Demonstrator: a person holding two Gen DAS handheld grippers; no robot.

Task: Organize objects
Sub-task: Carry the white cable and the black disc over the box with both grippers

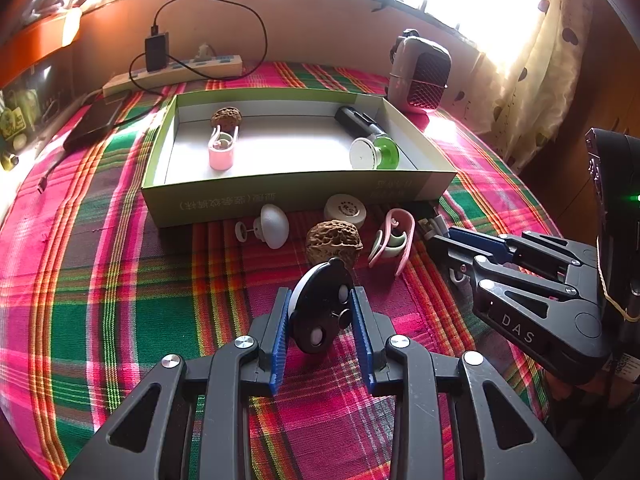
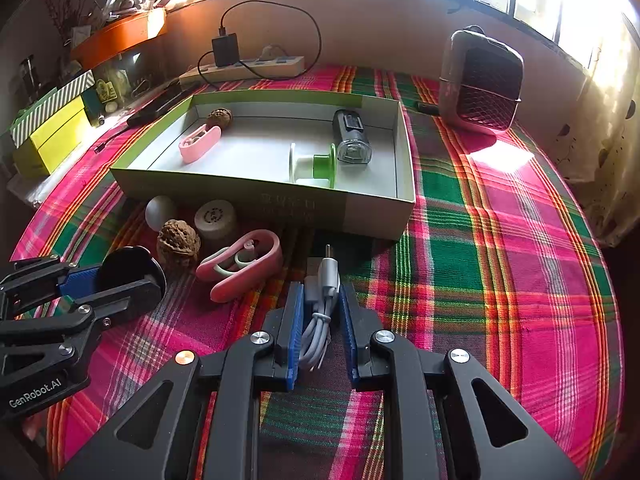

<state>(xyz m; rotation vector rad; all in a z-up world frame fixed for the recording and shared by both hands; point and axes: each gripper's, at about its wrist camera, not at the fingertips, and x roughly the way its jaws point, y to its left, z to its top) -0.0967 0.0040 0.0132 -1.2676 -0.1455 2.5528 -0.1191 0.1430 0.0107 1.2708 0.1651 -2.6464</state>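
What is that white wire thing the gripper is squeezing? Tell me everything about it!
It is a white USB cable, coiled into a small bundle with a band wrapped round its middle. A grey-white plug with a metal tip sticks out ahead, toward the box. It looks like smooth plastic. The right gripper is shut on it, blue pads pressing both sides, over the plaid cloth.

we see the box (image 1: 280, 196) open on the cloth, and in it a walnut (image 1: 226, 117), a pink clip (image 1: 221, 148), a green and white spool (image 1: 376, 154) and a dark light (image 1: 354, 120). in front of the box lie a white knob (image 1: 274, 226), a cream disc (image 1: 345, 210), a second walnut (image 1: 334, 240) and a pink and green clip (image 1: 390, 242). the black disc (image 1: 322, 308) stands on edge between blue pads. the white cable (image 2: 322, 304), bundled, lies between the other pads.
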